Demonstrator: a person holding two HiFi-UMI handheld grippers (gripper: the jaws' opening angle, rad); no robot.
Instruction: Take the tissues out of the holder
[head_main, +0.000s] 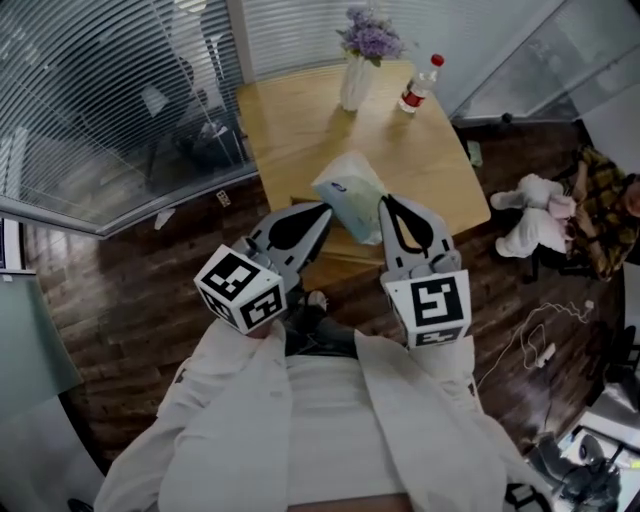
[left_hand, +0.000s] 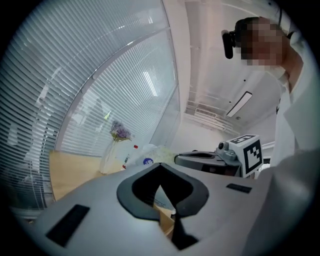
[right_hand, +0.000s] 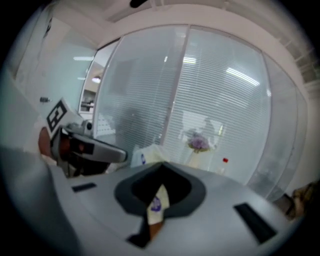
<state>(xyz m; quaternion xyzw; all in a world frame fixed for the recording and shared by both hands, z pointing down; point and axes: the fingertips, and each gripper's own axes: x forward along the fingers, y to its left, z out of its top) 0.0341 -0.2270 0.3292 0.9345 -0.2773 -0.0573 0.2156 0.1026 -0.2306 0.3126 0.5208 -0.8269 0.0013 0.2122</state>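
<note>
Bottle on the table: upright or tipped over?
Upright: the bottle stands on the table with its red cap on top, beside the vase.

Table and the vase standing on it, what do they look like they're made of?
Table: wood or a wood-look laminate, judging by its warm tan colour; smooth, with a soft sheen. Vase: probably glazed ceramic, as it looks opaque, white and smooth, though frosted glass is possible.

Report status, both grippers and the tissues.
Jaws together on left gripper and right gripper. Pale soft plastic tissue pack between their tips, over light wooden table. Nothing blocking.
</note>
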